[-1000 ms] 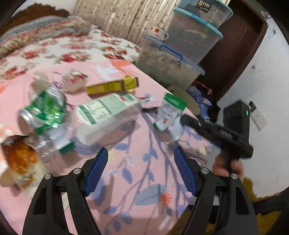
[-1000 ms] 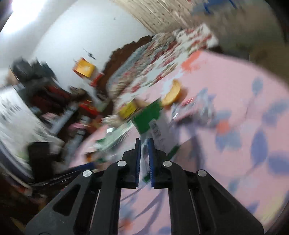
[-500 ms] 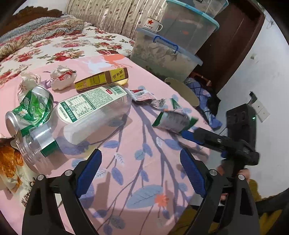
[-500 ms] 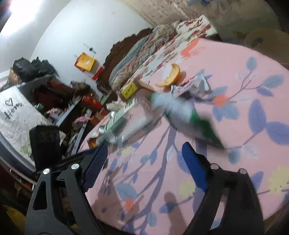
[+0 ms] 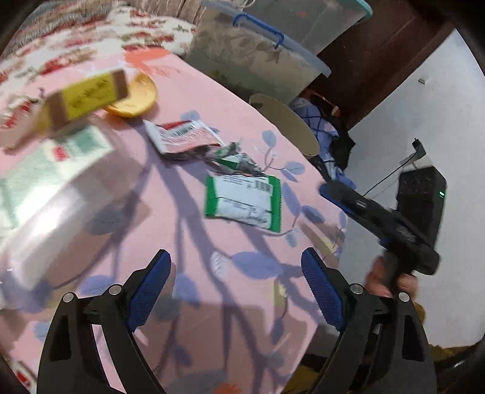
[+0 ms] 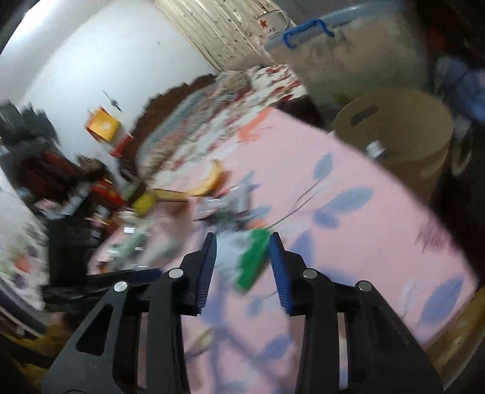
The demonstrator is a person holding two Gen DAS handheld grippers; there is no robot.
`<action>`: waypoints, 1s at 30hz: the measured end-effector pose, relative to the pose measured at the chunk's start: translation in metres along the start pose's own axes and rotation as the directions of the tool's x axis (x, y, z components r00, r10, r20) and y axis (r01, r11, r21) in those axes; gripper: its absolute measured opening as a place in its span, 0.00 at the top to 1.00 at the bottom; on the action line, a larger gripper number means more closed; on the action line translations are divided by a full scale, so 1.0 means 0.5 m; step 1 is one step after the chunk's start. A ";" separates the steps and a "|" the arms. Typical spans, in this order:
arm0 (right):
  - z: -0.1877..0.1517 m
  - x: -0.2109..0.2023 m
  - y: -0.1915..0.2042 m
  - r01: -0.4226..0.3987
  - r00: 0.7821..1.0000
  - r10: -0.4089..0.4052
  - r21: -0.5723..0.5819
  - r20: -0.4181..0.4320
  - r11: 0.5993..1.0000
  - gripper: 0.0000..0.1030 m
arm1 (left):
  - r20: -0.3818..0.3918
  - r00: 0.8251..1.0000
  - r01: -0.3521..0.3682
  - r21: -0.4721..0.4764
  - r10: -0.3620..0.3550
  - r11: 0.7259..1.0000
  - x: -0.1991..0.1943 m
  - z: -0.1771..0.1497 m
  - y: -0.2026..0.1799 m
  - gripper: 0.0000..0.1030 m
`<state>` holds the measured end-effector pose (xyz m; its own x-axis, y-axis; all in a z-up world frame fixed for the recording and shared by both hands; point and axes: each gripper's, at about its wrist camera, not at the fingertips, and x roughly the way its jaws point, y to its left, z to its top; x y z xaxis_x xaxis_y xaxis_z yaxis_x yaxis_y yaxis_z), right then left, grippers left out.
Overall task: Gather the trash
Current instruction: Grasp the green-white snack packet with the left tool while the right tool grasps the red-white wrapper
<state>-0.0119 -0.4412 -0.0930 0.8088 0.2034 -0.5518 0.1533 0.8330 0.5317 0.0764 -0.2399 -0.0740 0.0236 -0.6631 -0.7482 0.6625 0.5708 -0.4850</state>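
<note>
The packet (image 5: 243, 200), dropped from the right gripper (image 6: 242, 242), now lies flat on the pink cloth (image 5: 194, 248), long axis across the table edge. Both grippers gape empty; left gripper (image 5: 236, 274) hovers near it.

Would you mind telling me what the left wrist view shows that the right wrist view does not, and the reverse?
Only the left wrist view shows the red and white wrapper clearly, the clear bottle with its green label, and the right gripper from the side.

Only the right wrist view shows the star mug, the wall with a yellow box, and the inside of the tan bin.

Both show the green-edged packet on the pink cloth, the orange peel, and the storage tub.
</note>
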 end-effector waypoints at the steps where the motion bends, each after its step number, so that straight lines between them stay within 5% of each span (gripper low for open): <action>1: 0.010 0.015 -0.005 0.016 1.000 -0.016 -0.016 -0.010 1.000 0.69 | -0.006 1.000 0.012 -0.011 -0.012 1.000 0.007 0.002 0.001 0.20; 6: 0.016 0.122 0.007 0.049 0.980 -0.071 -0.120 -0.188 0.992 0.79 | -0.020 0.998 0.064 -0.097 -0.066 0.993 0.024 0.007 0.025 0.24; 9: -0.014 0.128 0.036 0.034 0.981 -0.067 -0.181 -0.181 0.983 0.80 | -0.006 0.996 0.087 -0.116 -0.088 0.989 0.020 0.008 0.034 0.24; 13: -0.040 0.122 0.035 -0.053 0.982 0.033 -0.101 -0.186 0.993 0.80 | 0.010 0.996 0.094 -0.114 -0.094 0.989 0.022 0.011 0.034 0.26; 17: -0.058 0.137 0.034 -0.175 0.962 0.172 0.003 -0.212 0.985 0.80 | 0.017 0.997 0.081 -0.141 -0.079 0.987 0.026 0.018 0.045 0.46; 20: -0.064 0.150 0.054 -0.212 0.949 0.205 -0.004 -0.240 0.977 0.80 | 0.023 0.998 0.062 -0.180 -0.059 0.982 0.028 0.018 0.065 0.82; 25: -0.044 0.140 0.051 -0.203 0.953 0.198 0.002 -0.229 0.979 0.78 | 0.057 0.997 0.059 -0.214 -0.048 0.975 0.006 0.002 0.090 0.92; 27: -0.018 0.137 0.026 -0.179 0.966 0.184 0.044 -0.181 0.983 0.67 | 0.066 0.997 0.055 -0.215 -0.042 0.975 -0.003 -0.008 0.096 0.92; 29: 0.004 0.137 0.013 -0.138 0.979 0.144 0.055 -0.142 0.989 0.37 | 0.068 0.997 0.047 -0.217 -0.033 0.975 -0.009 -0.019 0.102 0.92; 30: 0.013 0.138 0.008 -0.124 0.984 0.130 0.051 -0.124 0.991 0.37 | 0.070 0.997 0.053 -0.223 -0.038 0.973 -0.011 -0.024 0.107 0.92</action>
<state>0.0482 -0.4271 -0.1249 0.7450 0.3719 -0.5537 0.0803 0.7741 0.6280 0.1026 -0.1999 -0.1014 0.0510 -0.7166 -0.6956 0.4788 0.6288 -0.6127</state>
